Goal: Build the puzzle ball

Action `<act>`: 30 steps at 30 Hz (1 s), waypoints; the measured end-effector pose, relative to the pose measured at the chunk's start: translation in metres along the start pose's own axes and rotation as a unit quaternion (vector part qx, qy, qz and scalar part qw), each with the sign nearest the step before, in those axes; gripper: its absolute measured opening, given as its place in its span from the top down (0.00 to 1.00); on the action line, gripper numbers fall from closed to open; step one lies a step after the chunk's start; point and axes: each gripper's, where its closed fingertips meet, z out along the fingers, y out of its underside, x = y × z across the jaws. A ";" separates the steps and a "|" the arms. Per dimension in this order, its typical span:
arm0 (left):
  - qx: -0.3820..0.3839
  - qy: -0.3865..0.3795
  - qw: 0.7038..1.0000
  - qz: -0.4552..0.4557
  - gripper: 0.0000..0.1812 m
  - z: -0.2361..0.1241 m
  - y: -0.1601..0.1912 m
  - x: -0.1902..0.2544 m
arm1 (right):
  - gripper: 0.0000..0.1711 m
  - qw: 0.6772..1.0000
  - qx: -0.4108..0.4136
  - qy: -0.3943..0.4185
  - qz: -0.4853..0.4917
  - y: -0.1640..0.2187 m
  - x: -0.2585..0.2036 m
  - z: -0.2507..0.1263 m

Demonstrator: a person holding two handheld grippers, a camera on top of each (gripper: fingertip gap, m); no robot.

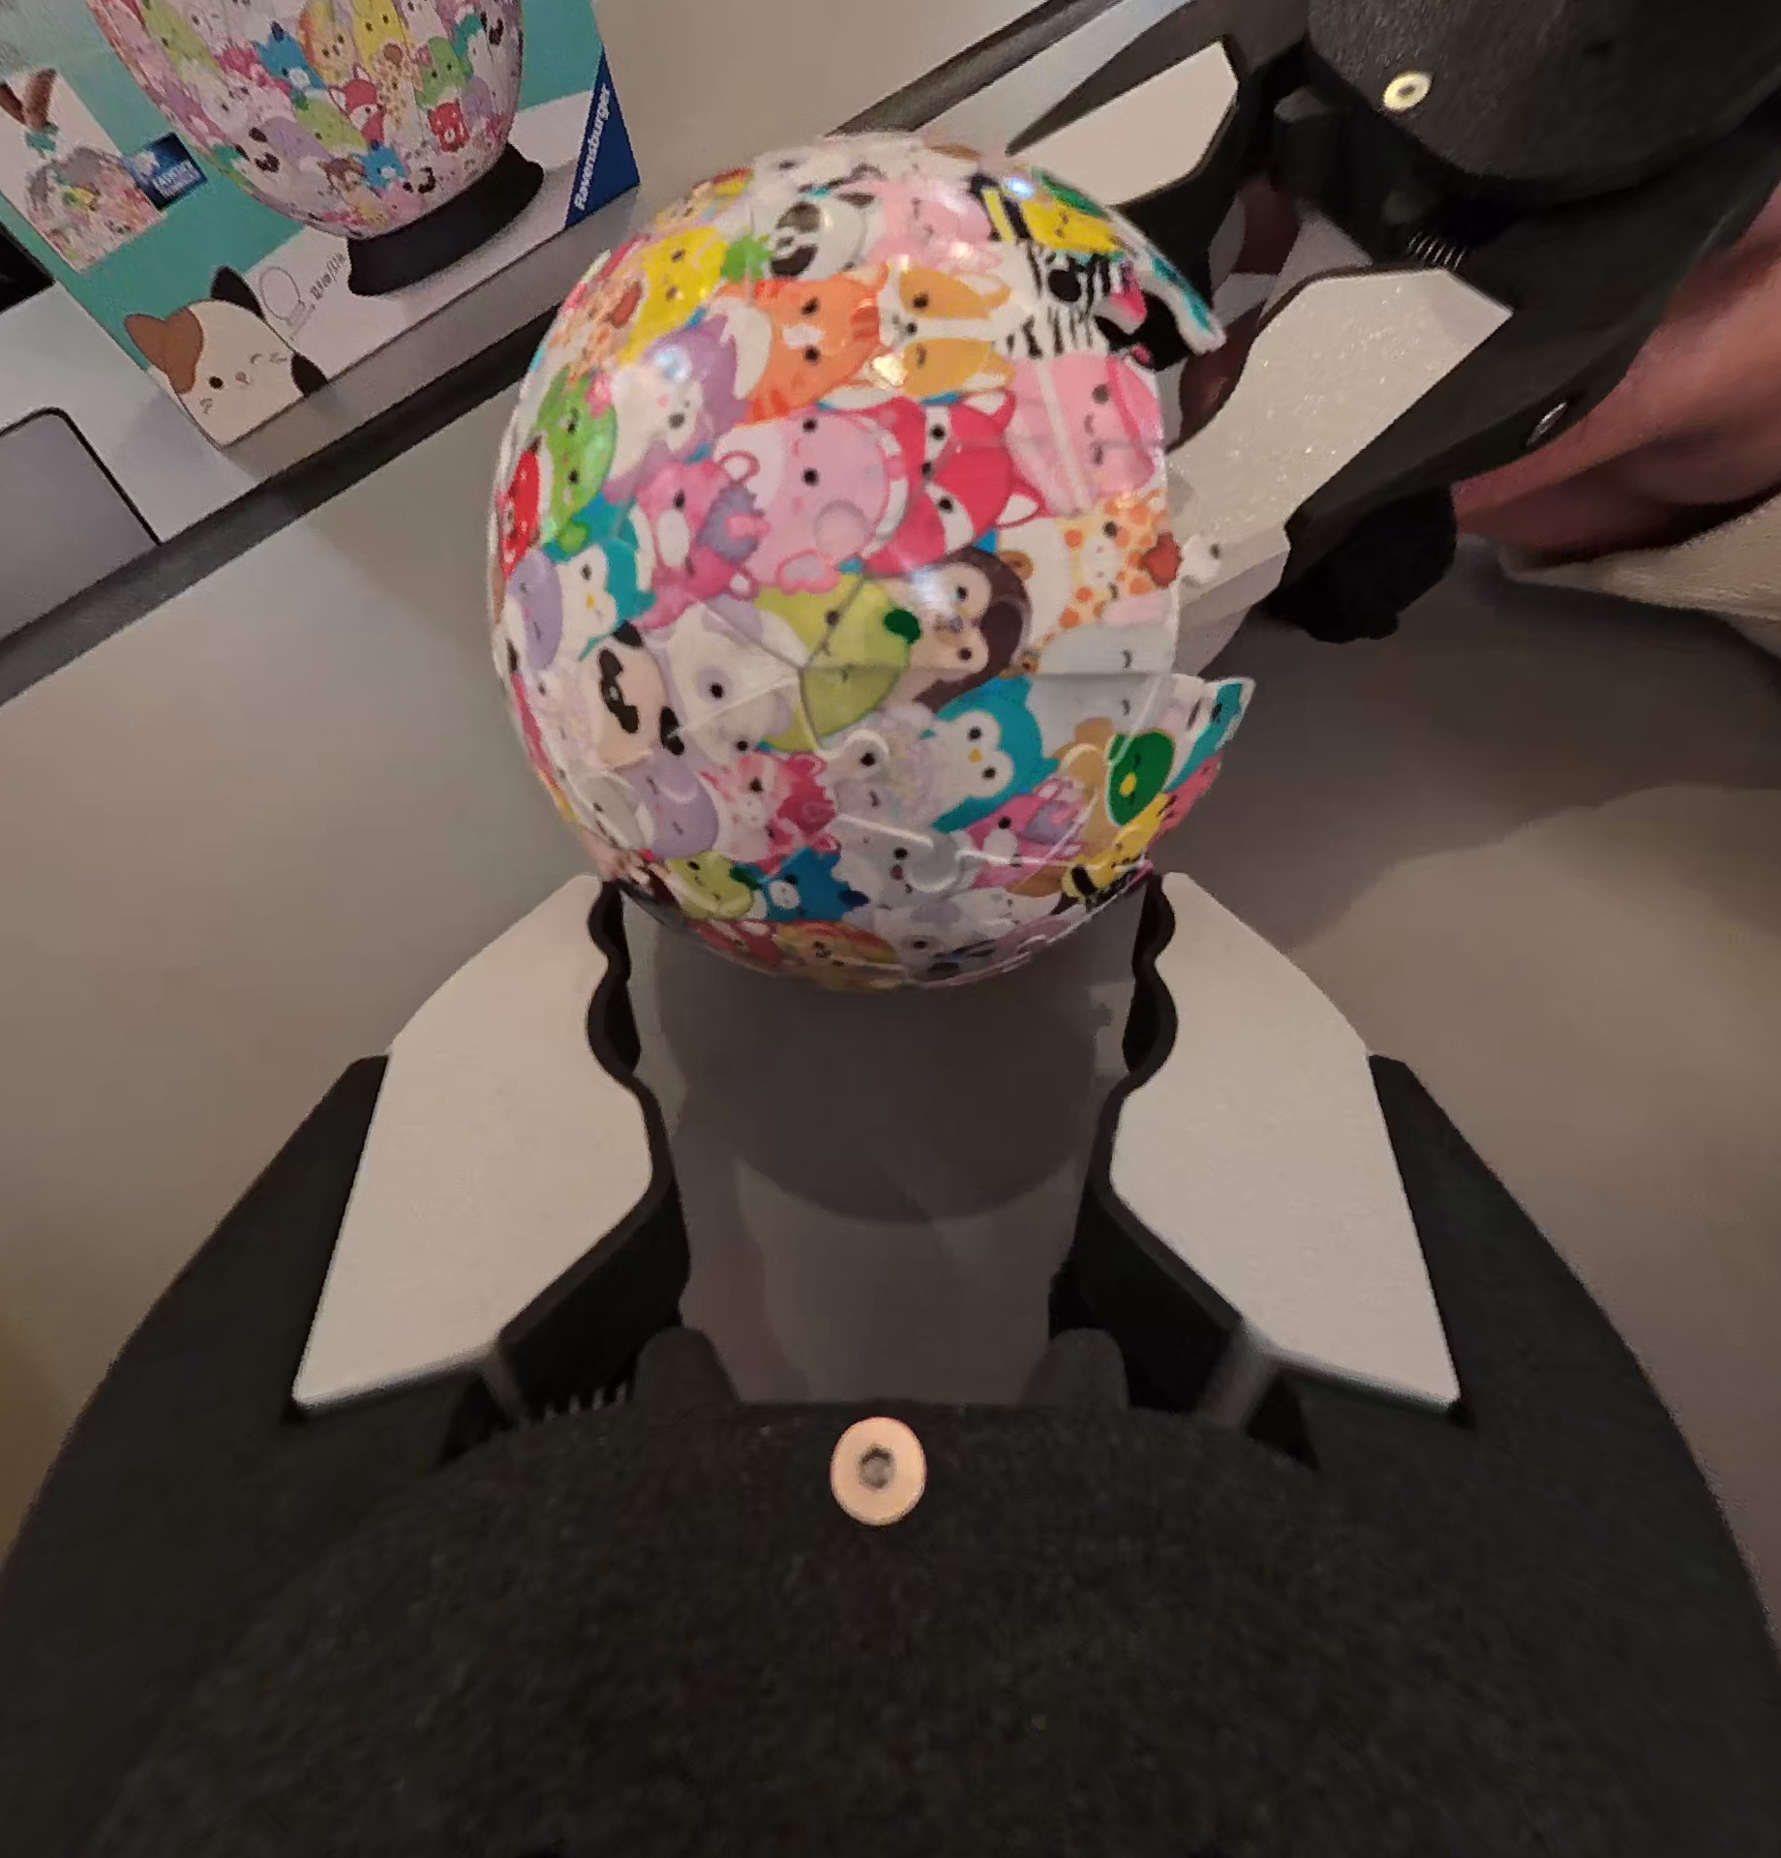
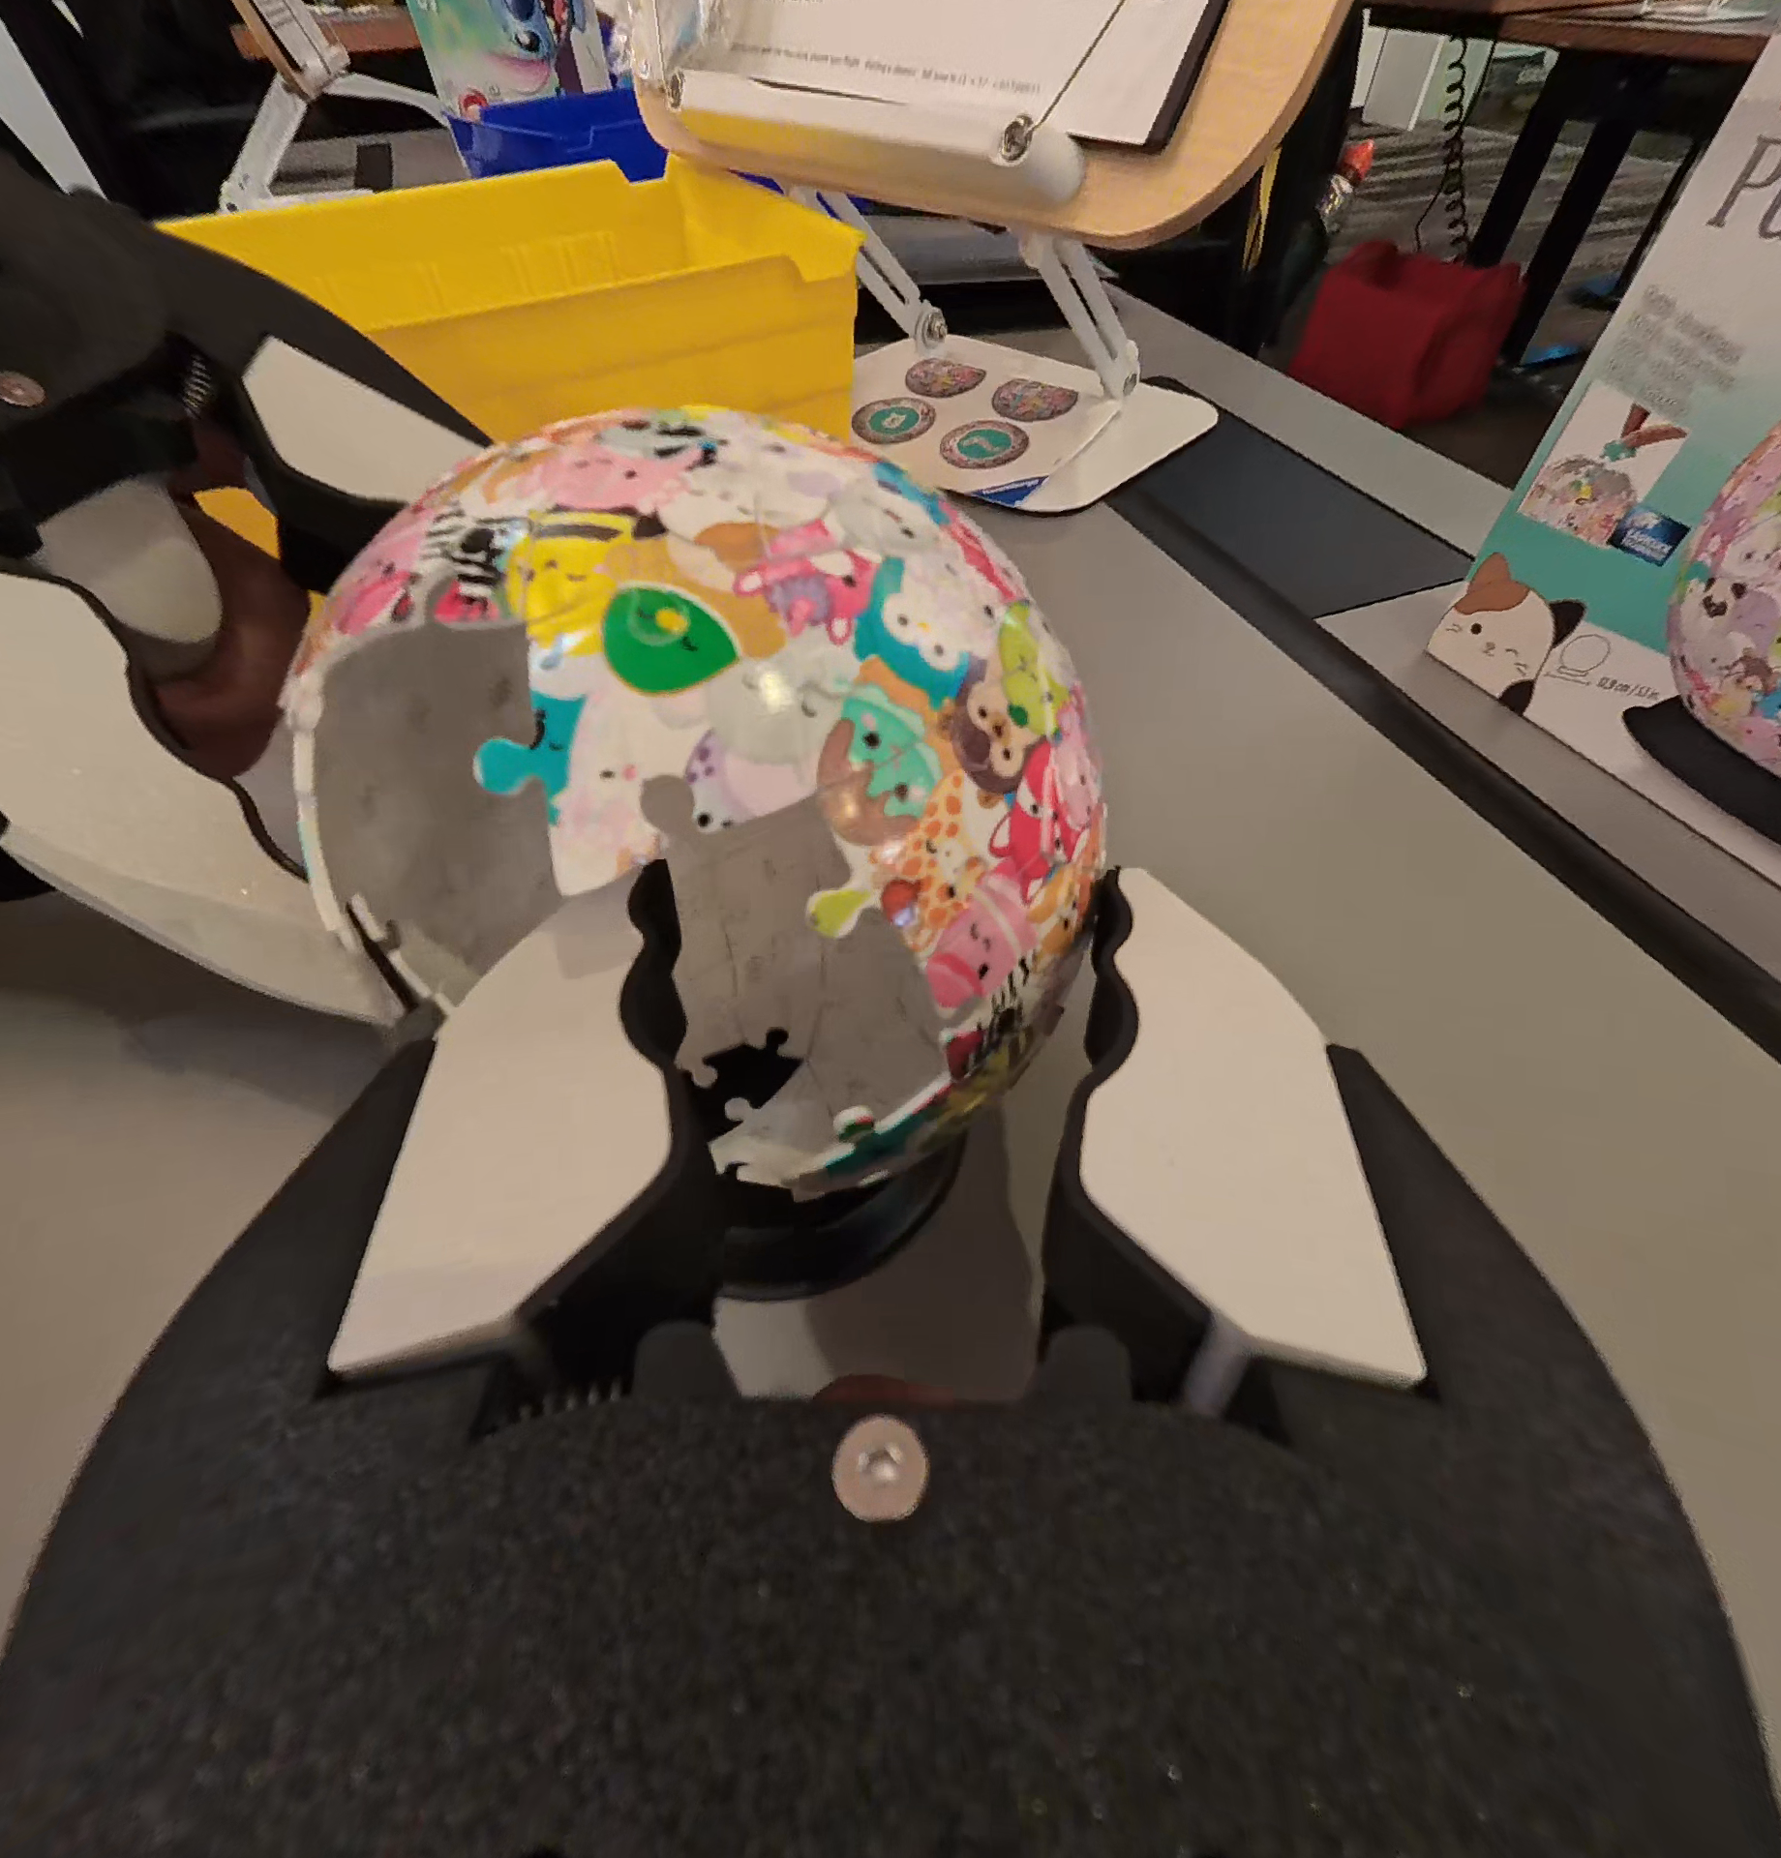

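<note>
A glossy, hollow puzzle ball printed with bright cartoon plush animals stands on a low black round stand on a plain grey table. The ball is the landmark for everything else here.

The ball is mostly built. On the side facing the right wrist view, two patches of pieces are missing, and the dull grey inside of the shell shows through them. A teal piece tab juts into the larger opening.

The left hand-held gripper sits low at the ball's base, its white-faced fingers apart on either side of the ball's lower curve; whether they touch it cannot be told. The right hand-held gripper faces the open side, fingers also apart, framing the lower opening and holding nothing.

Behind the ball in the left wrist view stands the turquoise puzzle box showing the finished ball. In the right wrist view a yellow plastic bin lies behind the ball, with a white-legged wooden document stand beside it.

The step in hand appears to be steadying the ball between pieces. No loose piece is visible. The next move probably calls for fetching a piece and pressing it into an opening while the other hand-held gripper braces the fragile shell.
</note>
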 end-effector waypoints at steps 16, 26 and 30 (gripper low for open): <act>-0.011 -0.019 1.000 0.018 0.46 -0.016 0.010 0.008 | 0.50 0.999 -0.008 0.038 -0.001 0.007 0.002 -0.024; -0.136 0.072 0.986 -0.071 0.66 -0.166 0.123 0.037 | 0.58 0.989 0.001 0.143 0.029 0.013 -0.059 -0.101; -0.106 0.034 0.991 -0.069 0.70 -0.160 0.147 0.034 | 0.65 0.990 0.008 0.092 0.102 0.027 -0.134 -0.098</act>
